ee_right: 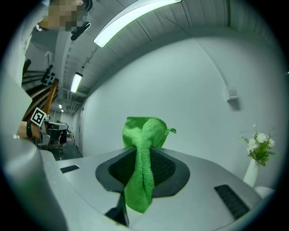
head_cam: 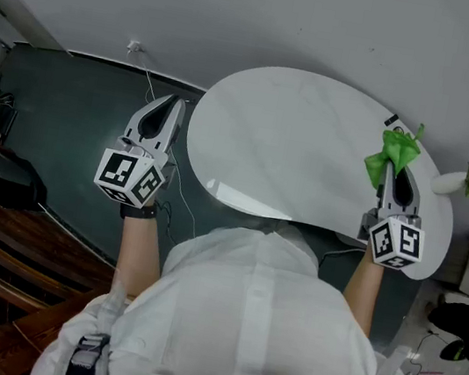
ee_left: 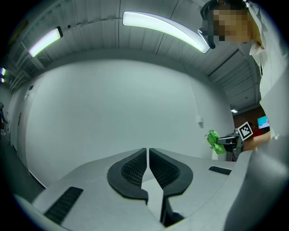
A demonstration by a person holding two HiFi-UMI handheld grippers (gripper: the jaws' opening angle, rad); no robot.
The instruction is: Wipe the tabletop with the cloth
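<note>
Two risks, I judge: the green cloth [ee_right: 140,180], bunched and clamped in the right gripper [ee_right: 145,149], could slip under drag; farther out, a wide sweep could topple the vase [head_cam: 451,183]. Both forearms reach forward: right one over the right end of the tabletop [head_cam: 294,148], left gripper [ee_left: 148,155] closed empty, off its left edge.

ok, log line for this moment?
phase: pre-wipe | left claw: shut, empty | right claw: shut on green microfibre cloth, above white kidney-shaped tabletop | cloth-table contact: none seen
</note>
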